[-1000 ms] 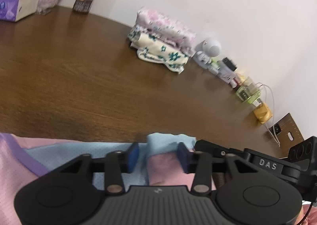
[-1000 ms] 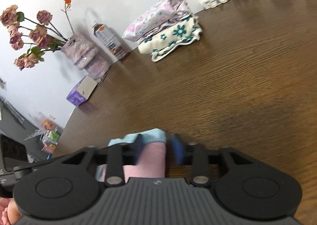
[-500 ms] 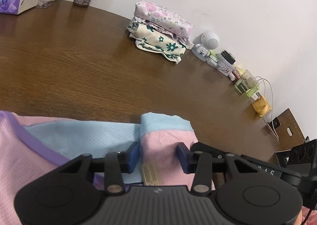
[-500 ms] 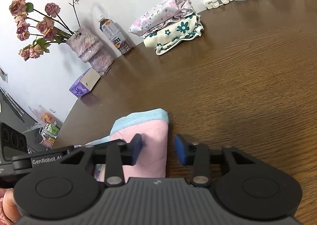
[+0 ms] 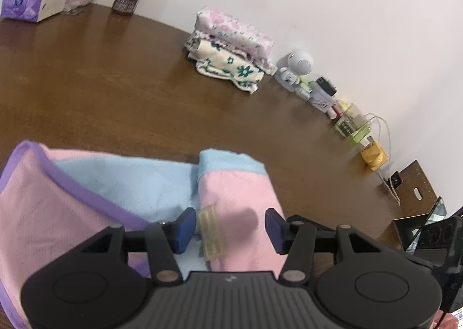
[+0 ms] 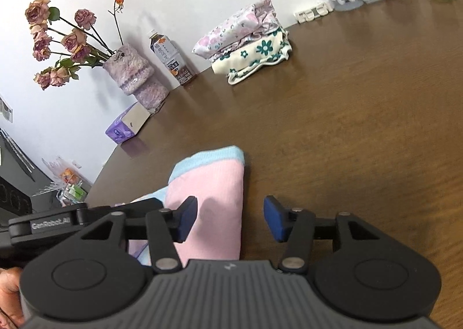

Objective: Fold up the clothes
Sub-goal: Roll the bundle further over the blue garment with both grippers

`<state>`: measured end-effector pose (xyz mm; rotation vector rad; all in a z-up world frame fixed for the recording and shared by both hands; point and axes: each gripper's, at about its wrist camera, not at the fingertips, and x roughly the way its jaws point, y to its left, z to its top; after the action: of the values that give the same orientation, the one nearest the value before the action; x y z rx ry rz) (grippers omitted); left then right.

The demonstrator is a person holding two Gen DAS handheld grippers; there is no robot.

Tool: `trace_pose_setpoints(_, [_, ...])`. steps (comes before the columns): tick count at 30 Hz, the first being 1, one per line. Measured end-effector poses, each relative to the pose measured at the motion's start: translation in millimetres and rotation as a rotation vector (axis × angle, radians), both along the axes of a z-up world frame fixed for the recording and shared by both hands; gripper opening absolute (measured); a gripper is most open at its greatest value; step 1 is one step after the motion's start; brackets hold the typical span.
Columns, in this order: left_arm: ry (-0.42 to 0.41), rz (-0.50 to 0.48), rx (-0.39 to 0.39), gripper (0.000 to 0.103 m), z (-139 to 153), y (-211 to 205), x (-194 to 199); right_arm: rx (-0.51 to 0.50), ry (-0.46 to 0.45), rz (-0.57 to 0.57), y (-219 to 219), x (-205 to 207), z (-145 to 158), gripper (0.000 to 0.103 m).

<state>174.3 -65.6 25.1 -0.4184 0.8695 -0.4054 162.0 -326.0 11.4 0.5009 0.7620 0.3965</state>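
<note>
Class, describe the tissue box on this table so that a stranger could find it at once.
Start at the brown wooden table and follow its wall edge to the fuzzy purple vase of dried roses. Beside the vase's base lies the tissue box: the only purple box, with a white end panel.

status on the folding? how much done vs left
Done: two folded floral garments sit stacked by the wall. In hand: the pink garment has a blue-edged sleeve laid over its body; the left gripper and right gripper are both open above it, gripping nothing. Left: the purple-trimmed part lies spread out, so more folds look needed, then probably stacking.
</note>
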Motion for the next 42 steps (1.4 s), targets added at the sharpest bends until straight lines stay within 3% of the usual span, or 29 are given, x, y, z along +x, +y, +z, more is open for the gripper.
trace_pose_setpoints(4, [0.018,0.006,-0.003,0.030,-6,-1,0,-0.004,0.011,0.012,4,-3,-4,0.048])
trace_pose_setpoints(7, [0.031,0.010,-0.005,0.028,-10,-1,0,0.005,0.018,0.025,8,-3,-8,0.031])
trace_pose_setpoints(9, [0.039,0.015,-0.007,0.028,-11,-1,-1,0.000,0.017,0.028,10,-4,-8,0.028])
trace_pose_setpoints(10, [0.041,0.022,-0.005,0.029,-10,0,-3,-0.003,0.016,0.029,12,-5,-8,0.028])
trace_pose_setpoints(12, [0.037,0.022,-0.010,0.041,-6,2,-9,-0.006,0.009,0.020,12,-8,-7,0.031])
trace_pose_setpoints(15, [0.018,-0.028,-0.010,0.050,-1,0,-20,-0.029,-0.013,0.009,10,-19,-3,0.044])
trace_pose_setpoints(22, [0.023,-0.089,0.007,0.047,-5,-8,-43,-0.027,-0.016,-0.004,5,-47,-6,0.048])
trace_pose_setpoints(25, [0.010,-0.090,0.025,0.033,-8,-10,-51,-0.041,-0.023,-0.005,5,-53,-7,0.045])
trace_pose_setpoints(29, [0.001,-0.081,-0.017,0.034,-10,-3,-57,-0.040,-0.025,-0.009,6,-58,-6,0.044])
trace_pose_setpoints(33, [-0.046,-0.085,0.013,0.044,-4,-4,-66,-0.035,-0.040,-0.016,1,-69,-3,0.047])
trace_pose_setpoints(42, [-0.059,-0.106,0.027,0.041,-7,-8,-72,-0.033,-0.029,-0.035,-7,-80,-5,0.049])
